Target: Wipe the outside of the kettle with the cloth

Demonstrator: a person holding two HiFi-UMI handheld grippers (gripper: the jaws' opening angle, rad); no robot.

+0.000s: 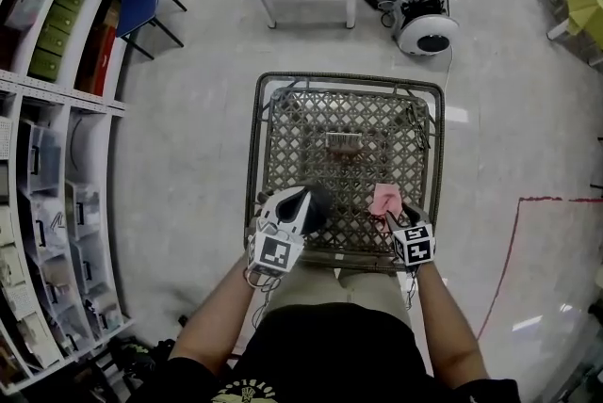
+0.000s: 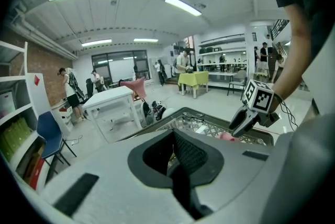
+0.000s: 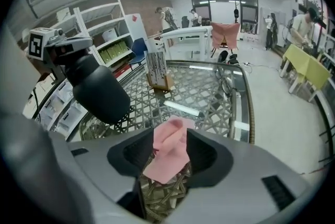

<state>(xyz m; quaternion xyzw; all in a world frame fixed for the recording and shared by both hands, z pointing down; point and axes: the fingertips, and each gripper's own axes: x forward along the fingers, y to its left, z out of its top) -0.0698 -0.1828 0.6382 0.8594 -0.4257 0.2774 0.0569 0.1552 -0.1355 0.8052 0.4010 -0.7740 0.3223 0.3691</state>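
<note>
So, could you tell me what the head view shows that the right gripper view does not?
Only the head view: the person's black shirt and the right gripper from outside, with its marker cube. Only the right gripper view: its jaws apart either side of the pink cloth, and people in the background. Both: the cloth on the mesh table, and the left gripper holding the dark kettle.

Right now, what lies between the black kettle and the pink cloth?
Nothing but bare woven tabletop. The head view shows that open stretch between the kettle and the cloth.
</note>
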